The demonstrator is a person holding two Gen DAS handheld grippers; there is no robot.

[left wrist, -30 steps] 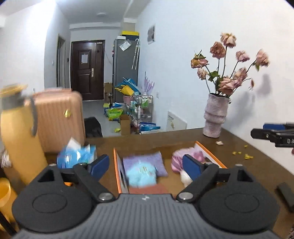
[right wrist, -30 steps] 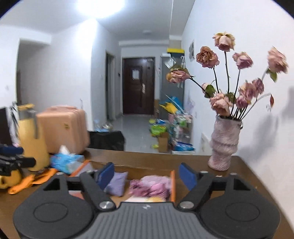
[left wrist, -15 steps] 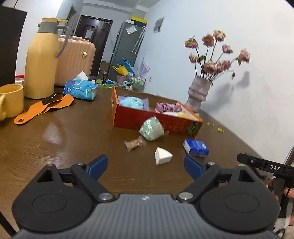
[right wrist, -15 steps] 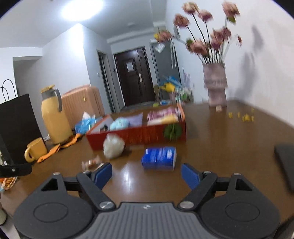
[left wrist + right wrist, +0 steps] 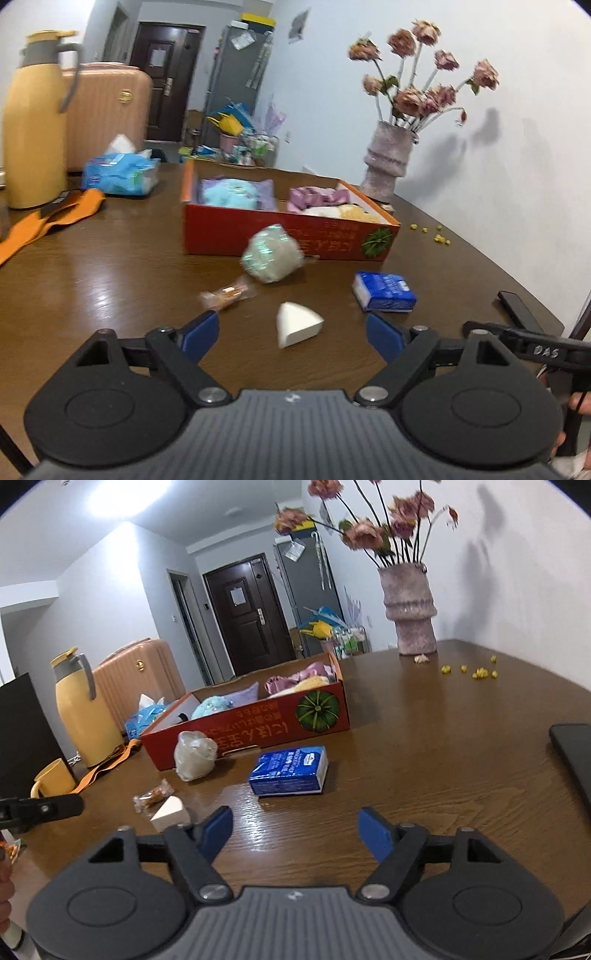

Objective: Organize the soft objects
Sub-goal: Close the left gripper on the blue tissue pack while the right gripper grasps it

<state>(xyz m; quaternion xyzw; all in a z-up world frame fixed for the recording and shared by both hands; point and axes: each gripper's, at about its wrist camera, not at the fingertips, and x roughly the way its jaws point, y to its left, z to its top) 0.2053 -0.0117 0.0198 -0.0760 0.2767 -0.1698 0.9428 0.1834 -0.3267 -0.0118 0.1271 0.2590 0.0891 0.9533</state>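
On the left of the tabletop point(image 5: 110, 280) we see a yellow flask point(image 5: 33, 122) and a tissue pack point(image 5: 118, 173), standing away from the work area. In the middle the red box point(image 5: 288, 236) already holds soft toys, so we judge it is the place for collecting. In front of it lie the loose things: a wrapped snack point(image 5: 227, 295), a soft wrapped ball point(image 5: 271, 254) touching the box wall, a white wedge sponge point(image 5: 295, 325), and further right a blue tissue packet point(image 5: 384, 291).

Our left gripper point(image 5: 291, 334) points slightly downward with the sponge between its fingers, but the fingers are released, having just been closing a little. Our right gripper point(image 5: 295, 829) hovers low near the blue packet, fingers also released and empty, having just narrowed.
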